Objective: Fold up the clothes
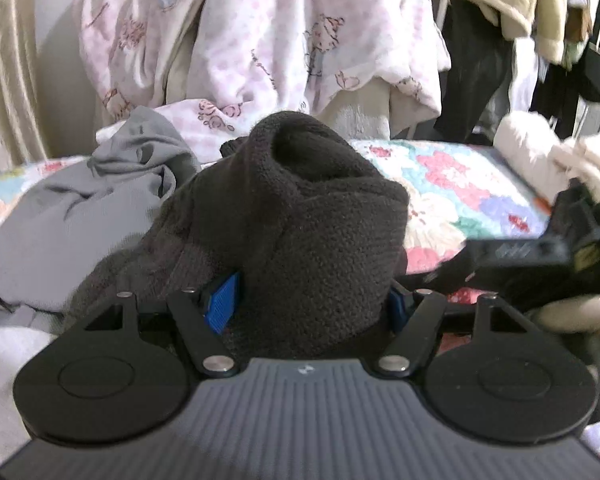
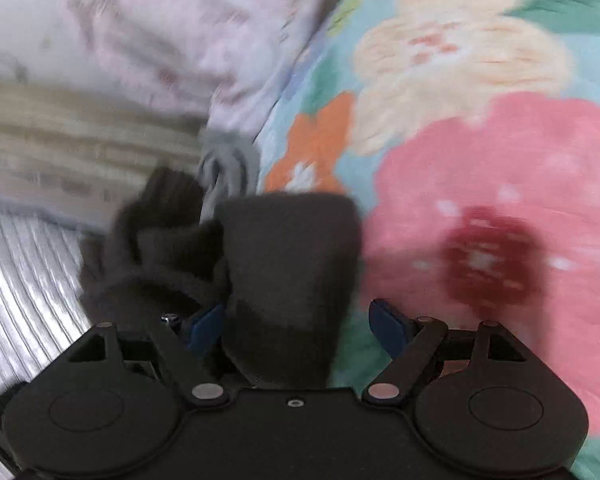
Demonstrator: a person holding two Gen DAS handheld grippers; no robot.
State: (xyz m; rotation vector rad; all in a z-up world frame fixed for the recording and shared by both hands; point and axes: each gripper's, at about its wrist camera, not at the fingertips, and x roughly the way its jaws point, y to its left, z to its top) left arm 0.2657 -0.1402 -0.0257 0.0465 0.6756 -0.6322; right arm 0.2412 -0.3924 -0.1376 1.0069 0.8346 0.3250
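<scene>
A dark brown knitted garment (image 1: 300,216) is bunched up between the blue pads of my left gripper (image 1: 312,304), which is shut on a thick wad of it. The other gripper (image 1: 540,248) shows blurred at the right edge of the left wrist view. In the right wrist view the same dark garment (image 2: 284,272) lies between the fingers of my right gripper (image 2: 296,324). The left blue pad (image 2: 204,324) touches the cloth. The right blue pad (image 2: 388,324) stands apart from it, so the jaws are open.
A floral quilt (image 1: 460,184) (image 2: 480,140) covers the bed. A grey garment (image 1: 80,208) lies to the left. A pink printed blanket (image 1: 260,32) hangs behind. Cream cloth (image 1: 540,148) is piled at the right, dark clothes (image 1: 480,60) hang at the back right.
</scene>
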